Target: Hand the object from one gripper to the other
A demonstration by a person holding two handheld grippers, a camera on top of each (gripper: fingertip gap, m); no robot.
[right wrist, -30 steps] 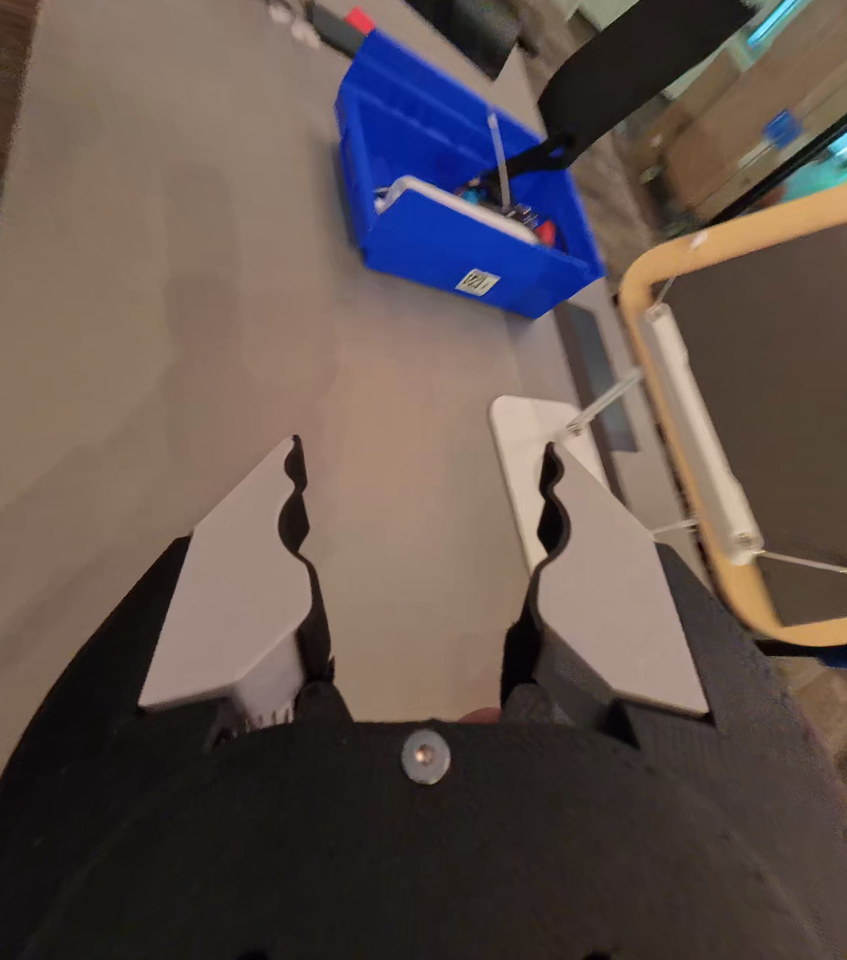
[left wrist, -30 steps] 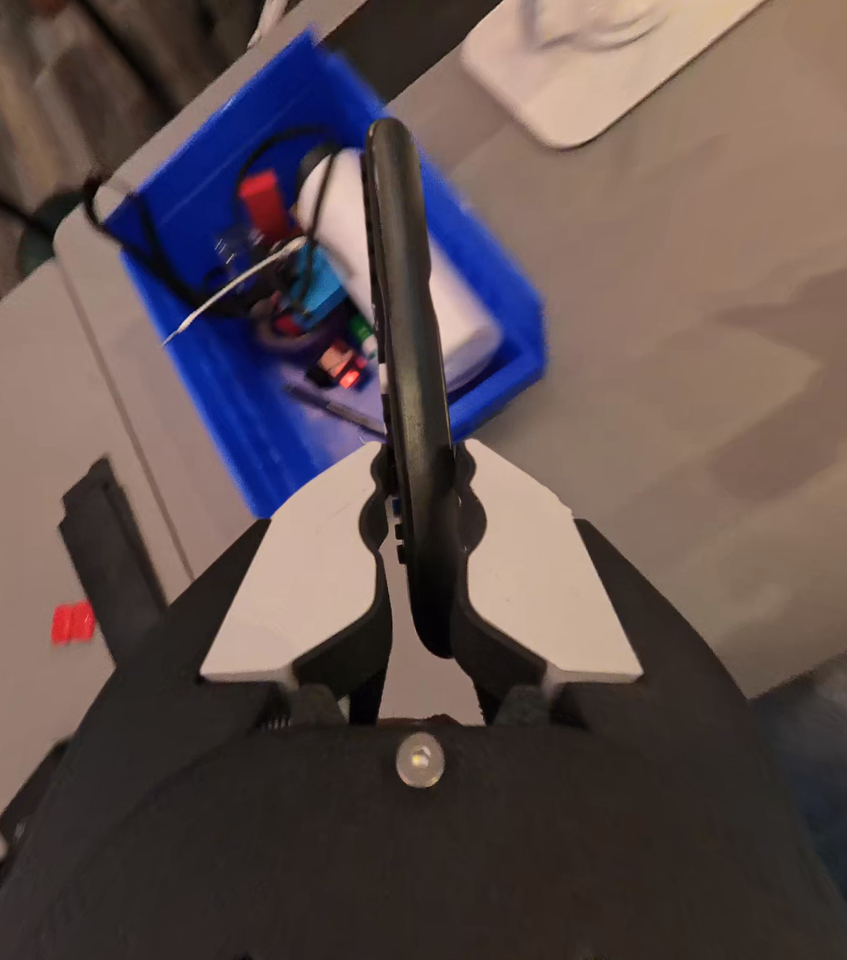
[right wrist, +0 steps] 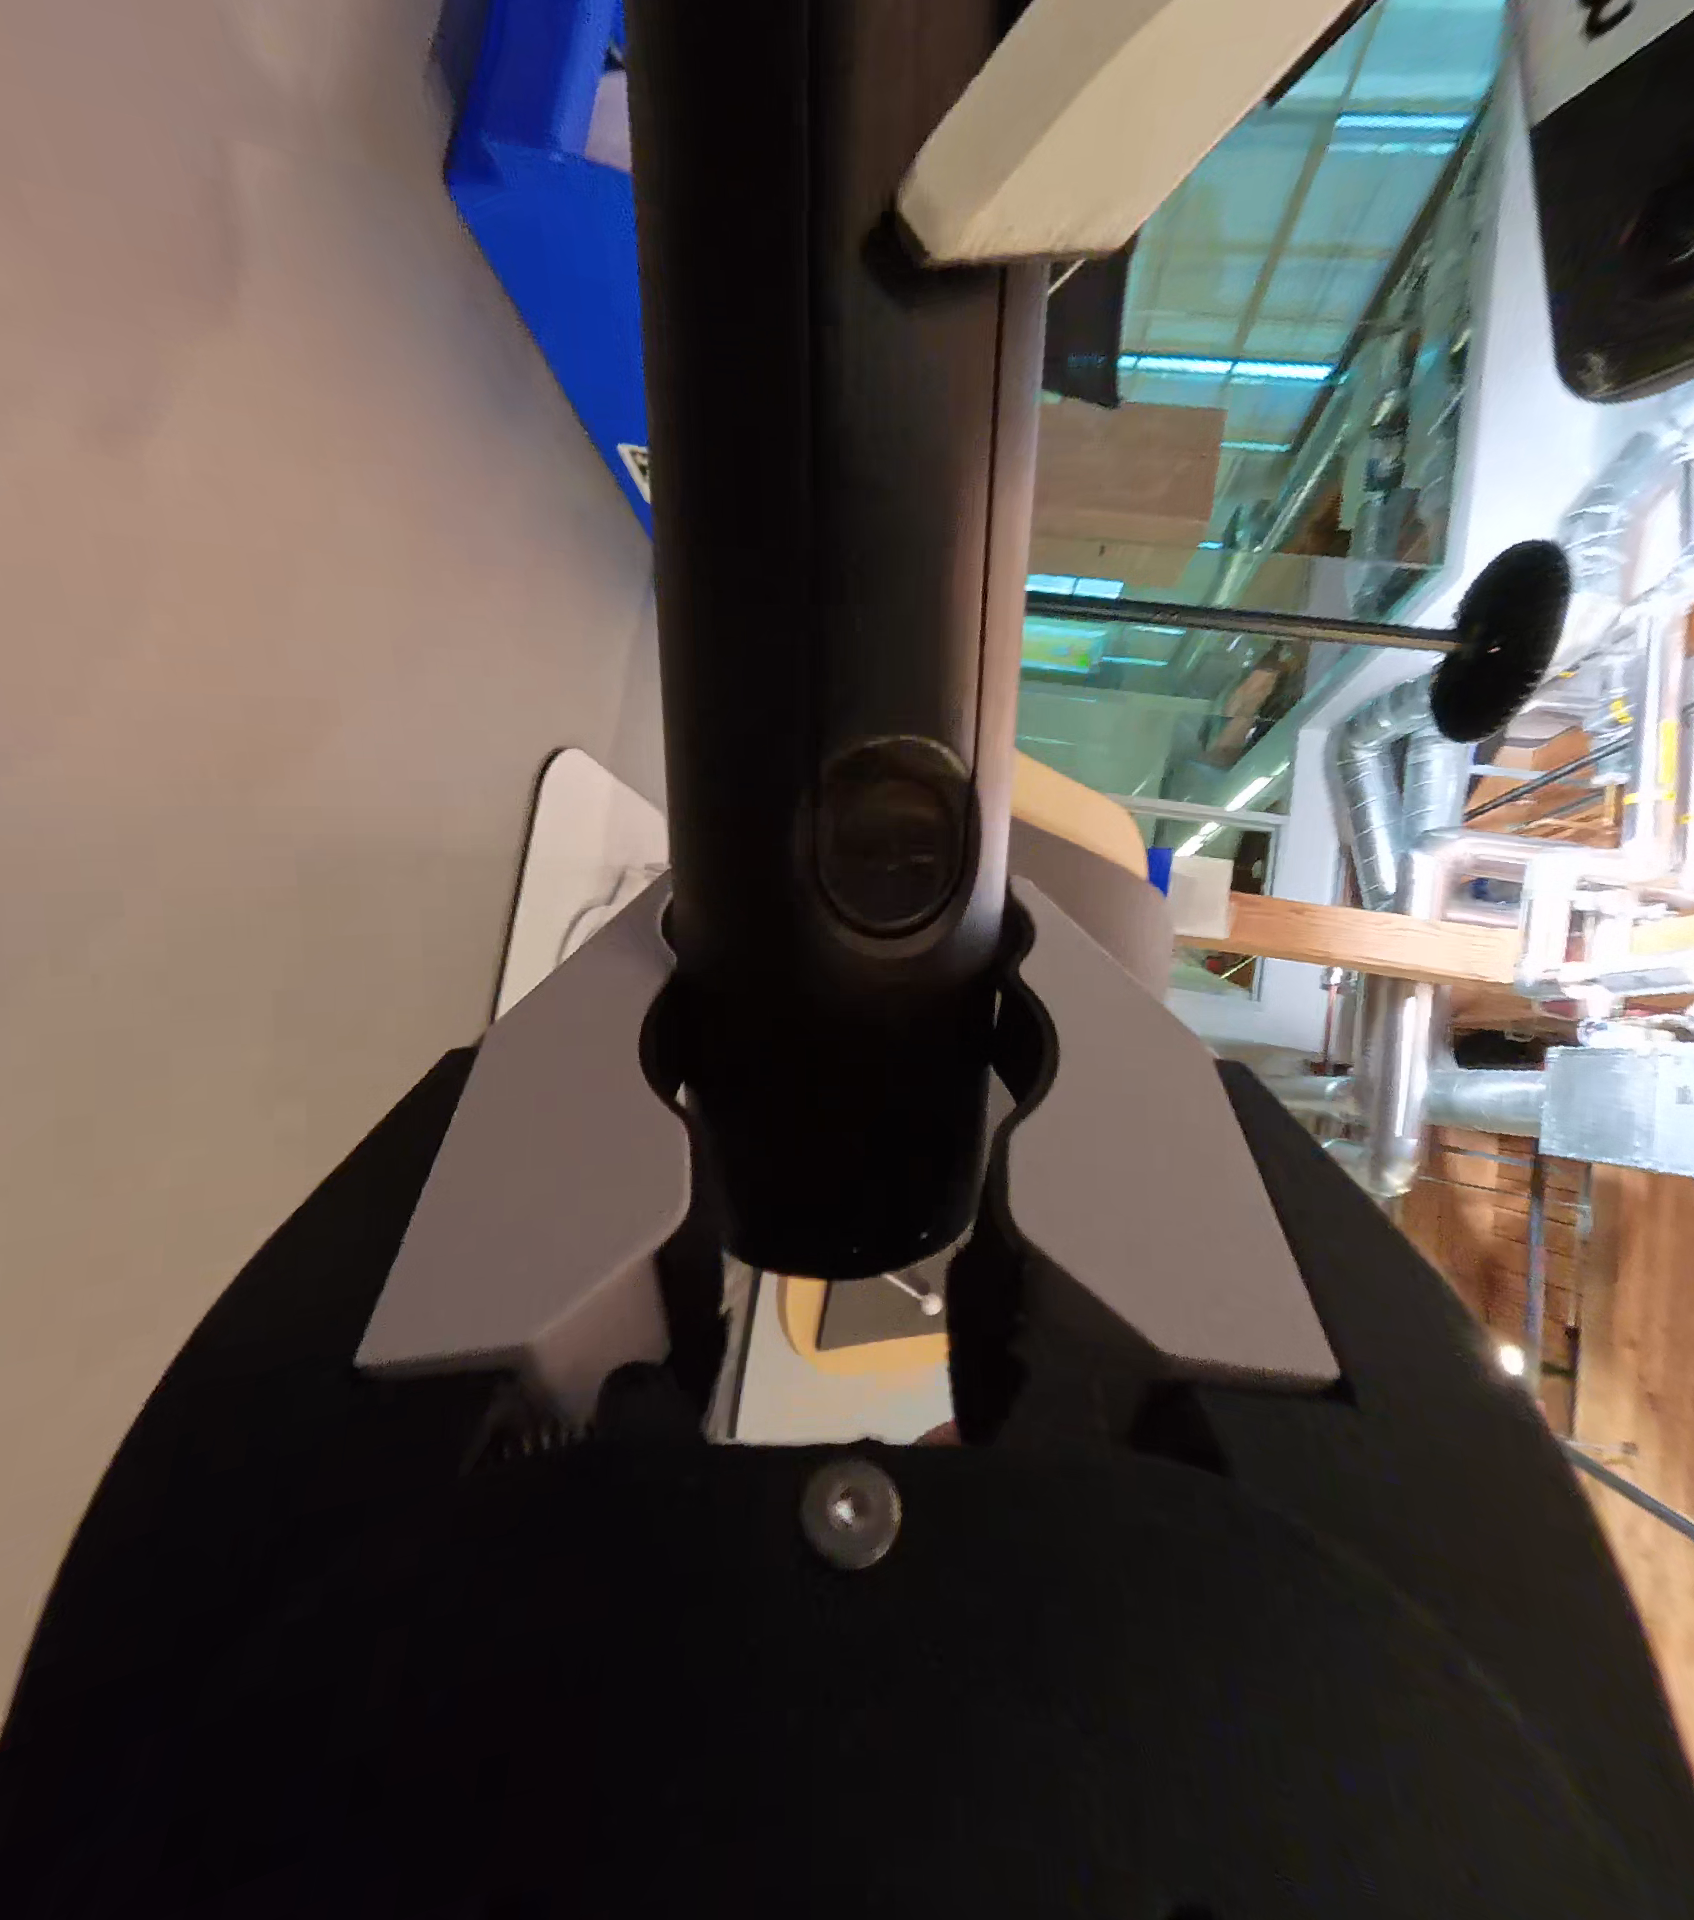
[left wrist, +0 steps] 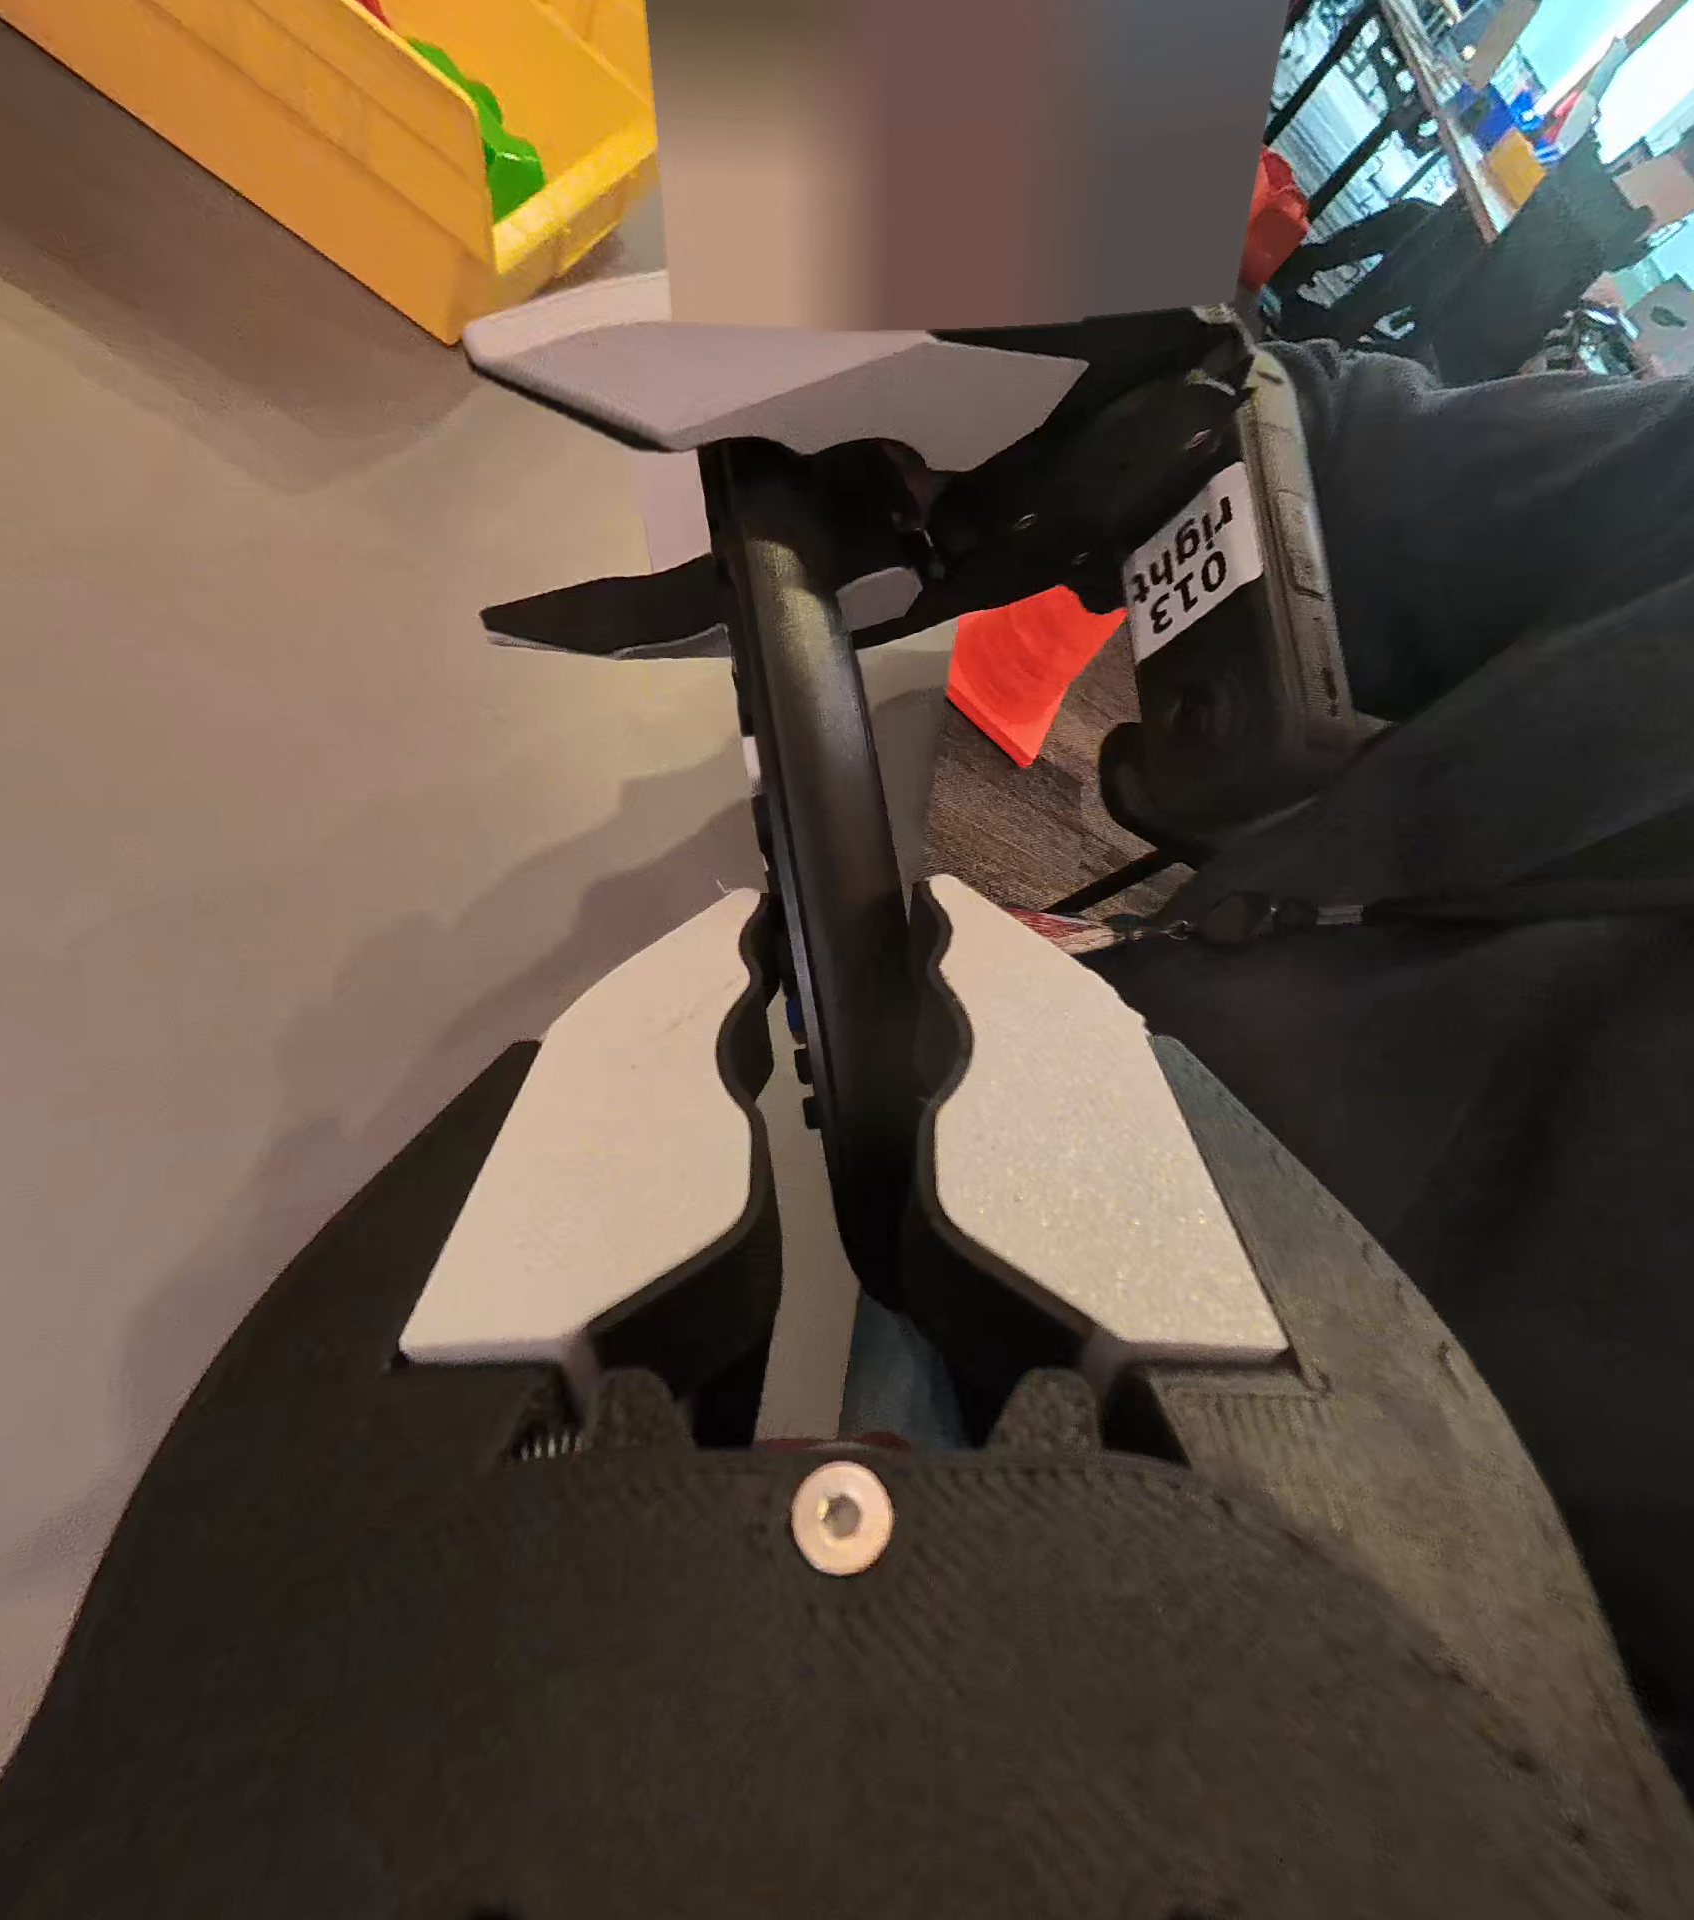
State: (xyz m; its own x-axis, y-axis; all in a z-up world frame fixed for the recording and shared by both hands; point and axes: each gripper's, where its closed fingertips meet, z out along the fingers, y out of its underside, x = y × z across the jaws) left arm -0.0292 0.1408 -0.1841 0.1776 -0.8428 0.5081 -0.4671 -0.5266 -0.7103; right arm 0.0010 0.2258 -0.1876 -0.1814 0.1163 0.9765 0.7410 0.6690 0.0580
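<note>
Black remote (left wrist: 827, 831) between both tongs

Black remote (left wrist: 822, 790) between grey-padded, black-bodied grippers (left wrist: 838, 935) (right wrist: 838, 935). Beside the remote: a yellow bin (left wrist: 334, 135) holding something green (left wrist: 505, 145), an orange cone (left wrist: 1025, 665), a blue bin (right wrist: 552, 239).

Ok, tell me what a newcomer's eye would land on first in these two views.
First, the long black curved plastic remote at the centre of both views, clamped at one end by the left claw and at the other by the right claw. Next, colour at the edges: a yellow plastic bin at the left view's top left, and a blue plastic bin on the grey table.
</note>
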